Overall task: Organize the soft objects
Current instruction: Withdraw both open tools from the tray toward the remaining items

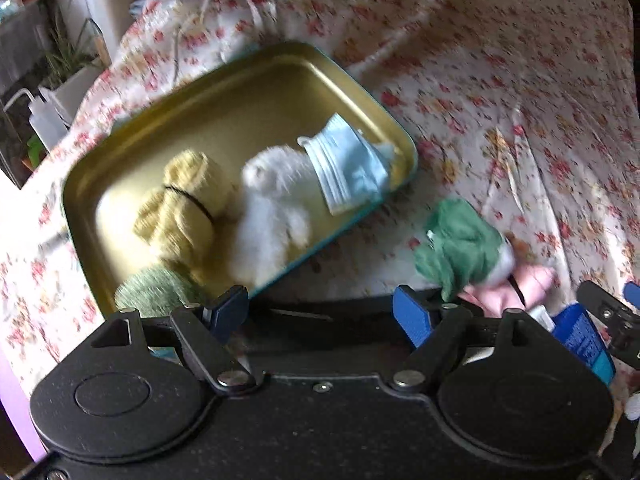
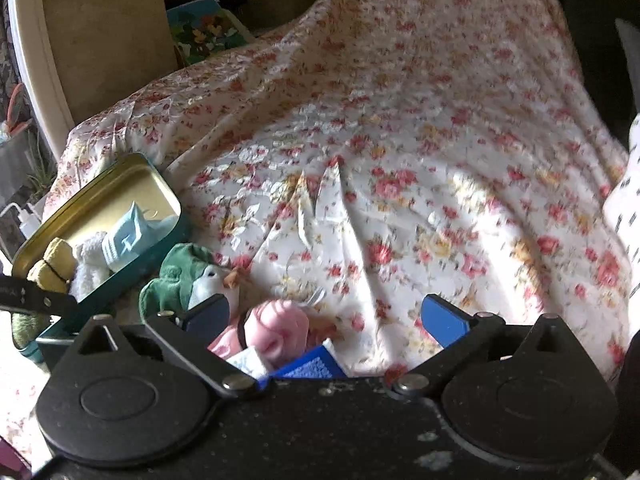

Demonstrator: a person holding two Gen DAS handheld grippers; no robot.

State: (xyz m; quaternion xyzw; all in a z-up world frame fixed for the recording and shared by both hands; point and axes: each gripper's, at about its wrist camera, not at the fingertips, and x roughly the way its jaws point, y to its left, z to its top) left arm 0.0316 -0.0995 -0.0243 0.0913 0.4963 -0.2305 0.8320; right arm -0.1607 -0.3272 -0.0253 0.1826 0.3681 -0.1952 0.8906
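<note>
Left wrist cam sits close above tray, angled down. Right wrist cam right of tray, probably lower. Tray in both.

I see a gold tin with teal outside, holding yellow bundle, white plush, pale blue cloth; rose-flowered white sheet.

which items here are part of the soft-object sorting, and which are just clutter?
Job:
- gold tray
- in it: yellow roll, white fluffy toy, light blue mask
- on the bedspread, outside the tray: green plush, pink roll
- green knit ball at the tray's near edge

Clutter:
- squeeze bottle
- potted plant
- picture book
</note>
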